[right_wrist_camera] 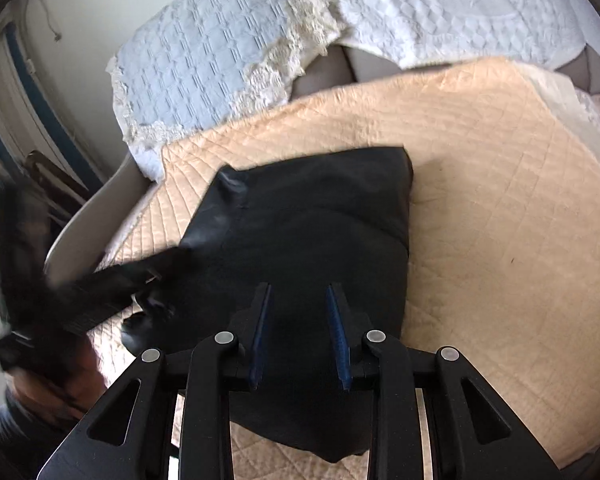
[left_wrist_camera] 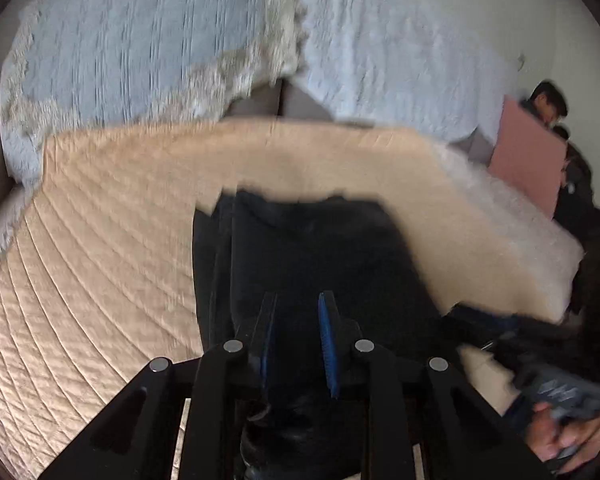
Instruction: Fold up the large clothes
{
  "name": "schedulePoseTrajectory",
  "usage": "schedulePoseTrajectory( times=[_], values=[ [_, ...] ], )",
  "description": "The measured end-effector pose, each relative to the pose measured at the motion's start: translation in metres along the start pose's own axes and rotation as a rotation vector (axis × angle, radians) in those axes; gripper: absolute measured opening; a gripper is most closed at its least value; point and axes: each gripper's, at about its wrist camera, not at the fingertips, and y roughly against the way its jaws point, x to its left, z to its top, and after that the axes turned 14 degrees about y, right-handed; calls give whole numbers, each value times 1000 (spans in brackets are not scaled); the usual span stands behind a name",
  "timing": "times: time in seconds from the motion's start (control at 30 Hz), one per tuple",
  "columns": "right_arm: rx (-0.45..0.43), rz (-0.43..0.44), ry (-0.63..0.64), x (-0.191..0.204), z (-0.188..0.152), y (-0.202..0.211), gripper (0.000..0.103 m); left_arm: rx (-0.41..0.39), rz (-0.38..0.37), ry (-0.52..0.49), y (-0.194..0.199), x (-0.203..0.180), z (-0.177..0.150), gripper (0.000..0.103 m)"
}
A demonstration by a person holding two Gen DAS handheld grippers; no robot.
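A black garment (left_wrist_camera: 320, 248) lies partly folded on a peach quilted cover (left_wrist_camera: 100, 240). In the left wrist view my left gripper (left_wrist_camera: 298, 300) sits at the garment's near edge. Its blue pads are close together, with black cloth bunched between them. In the right wrist view the same garment (right_wrist_camera: 320, 208) fills the middle, and my right gripper (right_wrist_camera: 298, 290) is narrowly set with the cloth filling the gap between its pads. The garment's near edge hangs below that gripper. A hand (right_wrist_camera: 40, 380) with the blurred left gripper shows at the left of that view.
The peach cover (right_wrist_camera: 500, 200) spreads wide on both sides of the garment. Pale blue textured throws with lace edges (left_wrist_camera: 140, 40) (right_wrist_camera: 220, 60) hang behind it. At the far right a person (left_wrist_camera: 580, 184) sits behind a pink board (left_wrist_camera: 528, 160). A hand (left_wrist_camera: 560, 436) holds the right gripper.
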Motion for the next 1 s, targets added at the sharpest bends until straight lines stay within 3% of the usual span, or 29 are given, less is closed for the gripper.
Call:
schedulePoseTrajectory(
  times=[0.03,0.1,0.23,0.37,0.53,0.63,0.77,0.83,1.0],
  values=[
    [20,9,2,0,-4,-6,28,27,31,14,-13,10,-12,18],
    [42,16,36,5,-11,-13,28,-8,27,22,-18,27,-30,17],
    [48,13,51,5,-8,-11,30,-17,41,45,-7,31,-33,17],
    [8,-18,38,-10,13,3,30,9,39,68,7,23,-14,17],
    [-19,-67,39,-25,43,-1,29,-54,-14,68,18,-9,36,17],
    [-23,-74,19,-34,60,-17,29,-50,-26,63,-12,-26,60,17],
    [3,-68,-6,-42,74,-47,29,9,56,106,-70,-6,60,17],
    [19,-67,-8,-44,73,-61,29,31,19,170,-86,17,47,17],
    [41,-66,-14,-50,62,-89,30,-15,-59,275,-81,42,33,12]
  ],
)
